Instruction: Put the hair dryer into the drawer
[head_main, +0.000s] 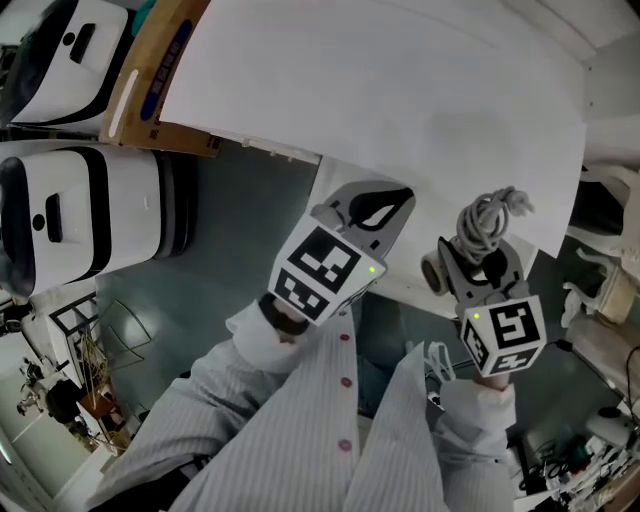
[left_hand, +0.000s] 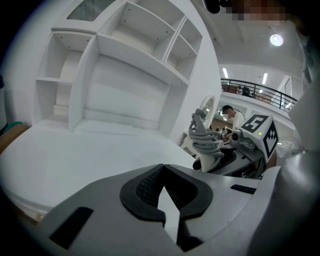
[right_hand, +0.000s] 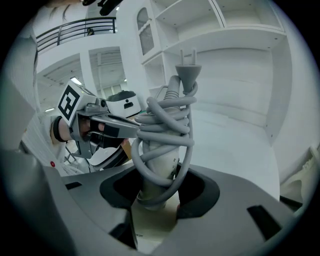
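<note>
My right gripper (right_hand: 156, 202) clamps the hair dryer (right_hand: 159, 150), its cord-wrapped handle standing upright out of the jaws at the white desk's (head_main: 400, 110) near edge. My left gripper (left_hand: 165, 200), jaws together and empty, waits just beside it (no drawer in sight).

Pale hair dryer (right_hand: 159, 171), grey cord (right_hand: 167, 131) coiled round, upright in right claw (right_hand: 155, 199)

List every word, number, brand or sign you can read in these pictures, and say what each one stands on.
No text here can be read.
Blue label on the brown board: print too blurred to read.
Hair dryer: small marks on the handle, too small to read.
Marker cubes: black-and-white square patterns only, no words.
</note>
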